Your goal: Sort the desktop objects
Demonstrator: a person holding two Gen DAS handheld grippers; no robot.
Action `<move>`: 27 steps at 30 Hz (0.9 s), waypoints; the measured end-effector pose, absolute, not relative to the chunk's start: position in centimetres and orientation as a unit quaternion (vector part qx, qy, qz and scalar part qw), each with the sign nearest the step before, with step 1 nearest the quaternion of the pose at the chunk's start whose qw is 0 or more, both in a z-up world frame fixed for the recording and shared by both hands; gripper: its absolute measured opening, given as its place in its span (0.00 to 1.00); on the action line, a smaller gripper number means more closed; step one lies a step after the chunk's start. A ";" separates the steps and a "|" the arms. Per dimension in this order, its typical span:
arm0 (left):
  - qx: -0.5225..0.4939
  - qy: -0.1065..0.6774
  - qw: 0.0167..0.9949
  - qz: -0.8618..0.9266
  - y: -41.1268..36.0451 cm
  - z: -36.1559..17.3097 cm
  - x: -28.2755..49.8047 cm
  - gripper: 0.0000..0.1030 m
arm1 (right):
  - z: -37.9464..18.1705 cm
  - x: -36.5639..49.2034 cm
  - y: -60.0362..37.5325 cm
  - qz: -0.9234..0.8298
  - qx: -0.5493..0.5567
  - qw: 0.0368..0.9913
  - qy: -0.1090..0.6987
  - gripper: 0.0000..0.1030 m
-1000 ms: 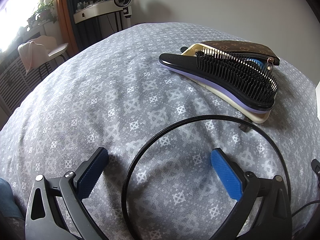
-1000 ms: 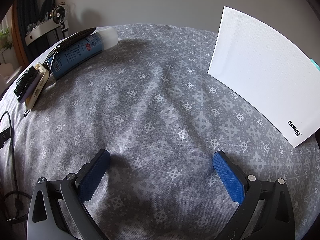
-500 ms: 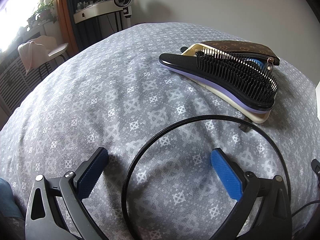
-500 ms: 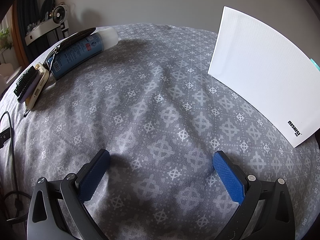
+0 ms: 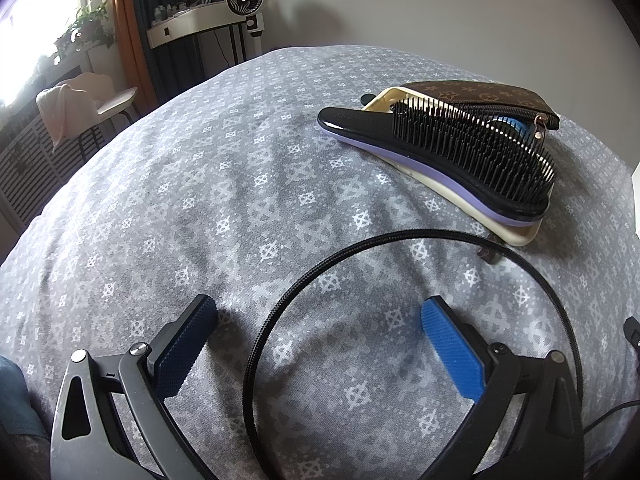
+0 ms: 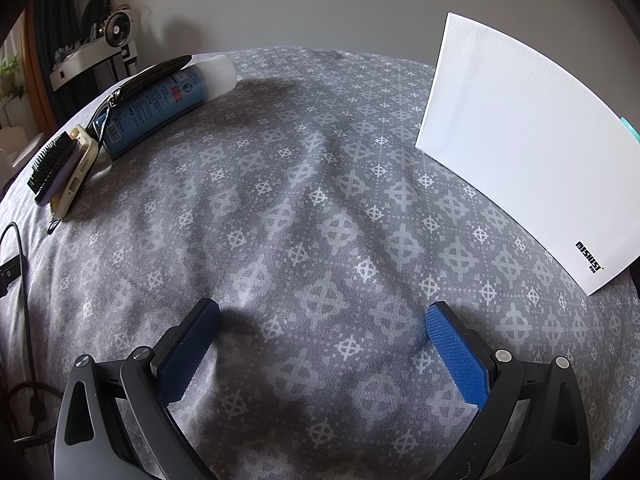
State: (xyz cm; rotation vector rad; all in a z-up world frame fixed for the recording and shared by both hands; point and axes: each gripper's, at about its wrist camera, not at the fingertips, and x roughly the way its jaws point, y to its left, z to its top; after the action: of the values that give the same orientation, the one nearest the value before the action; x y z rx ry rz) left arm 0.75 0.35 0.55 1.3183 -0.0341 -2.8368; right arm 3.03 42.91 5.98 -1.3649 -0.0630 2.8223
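In the left wrist view, the left gripper (image 5: 318, 332) hovered spread over the black headband (image 5: 400, 240) at lower centre, seemingly lined up for pickup. Upper right, the hairbrush (image 5: 440, 152) lay stacked on a cream phone case (image 5: 516, 234). The right gripper (image 6: 322, 336) gaped empty, white box (image 6: 520, 152) at right.

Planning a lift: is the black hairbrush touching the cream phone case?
Touching. The left wrist view shows the hairbrush lying directly on the phone case, its purple underside flush against the cream edge.
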 end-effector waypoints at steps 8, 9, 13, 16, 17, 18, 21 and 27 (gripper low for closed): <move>0.421 -0.011 0.007 -0.907 0.3 0.7 0.4 1.00 | 6.0 3.0 42.9 0.900 -0.435 0.003 -0.020 1.00; 0.421 -0.011 0.007 -0.907 0.2 0.7 0.4 1.00 | 6.0 3.0 42.9 0.900 -0.435 0.003 -0.020 1.00; 0.421 -0.010 0.007 -0.907 0.2 0.6 0.5 1.00 | 6.0 3.0 42.9 0.900 -0.435 0.003 -0.020 1.00; 0.421 -0.010 0.007 -0.907 0.2 0.6 0.5 1.00 | 6.0 3.0 42.9 0.900 -0.435 0.003 -0.020 1.00; 0.422 -0.010 0.007 -0.907 0.2 0.6 0.5 1.00 | 6.0 3.0 42.9 0.900 -0.435 0.003 -0.020 1.00; 0.422 -0.010 0.007 -0.907 0.2 0.5 0.5 1.00 | 6.0 3.0 42.9 0.900 -0.435 0.003 -0.020 1.00; 0.422 -0.010 0.007 -0.907 0.3 0.5 0.4 1.00 | 6.0 3.0 42.9 0.900 -0.435 0.003 -0.019 1.00; 0.422 -0.013 0.008 -0.906 0.4 0.3 0.5 1.00 | 5.9 2.8 43.1 0.899 -0.438 0.000 -0.014 1.00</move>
State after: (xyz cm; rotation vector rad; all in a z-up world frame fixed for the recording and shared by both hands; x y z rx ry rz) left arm 0.53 0.39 0.30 1.3204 -0.0400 -2.8323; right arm 2.76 43.09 5.86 -1.3775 -0.0436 2.8241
